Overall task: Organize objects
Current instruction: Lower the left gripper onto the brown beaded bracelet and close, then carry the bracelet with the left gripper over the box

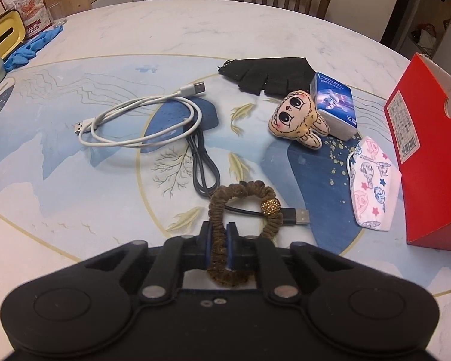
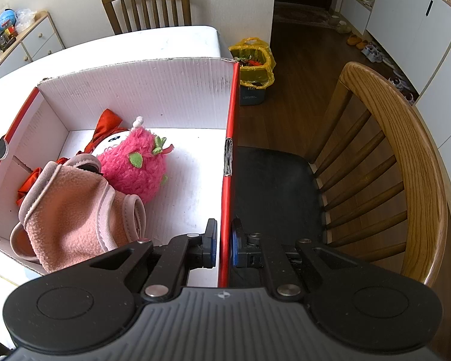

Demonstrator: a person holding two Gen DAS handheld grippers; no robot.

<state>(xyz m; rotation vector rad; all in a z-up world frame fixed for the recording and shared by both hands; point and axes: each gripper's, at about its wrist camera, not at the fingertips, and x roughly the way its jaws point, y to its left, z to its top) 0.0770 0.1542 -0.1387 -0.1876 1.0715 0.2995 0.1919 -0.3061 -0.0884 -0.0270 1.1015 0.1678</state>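
On the marble-patterned round table [image 1: 165, 30], the left gripper [image 1: 219, 234] pinches a brown fabric scrunchie with a gold bead [image 1: 243, 201] — over a black USB cable [image 1: 204, 168]. The right gripper [image 2: 224, 240] clamps the red cardboard box's side wall [image 2: 230, 138] — box beside the scrunchie.

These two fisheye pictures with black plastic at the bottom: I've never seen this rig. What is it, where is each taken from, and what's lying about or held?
A person holds a hand-held gripper in each hand; each has a camera looking along its jaws.

Left view: the left gripper is shut on a brown fabric hair scrunchie. On the patterned table lie a coiled white USB cable, a black cable, black fingerless gloves, a small beige plush doll, a blue tissue pack and a printed face mask.

Right view: the right gripper is shut on the red cardboard box wall. Inside lie a pink fleece garment and a pink fuzzy plush toy.
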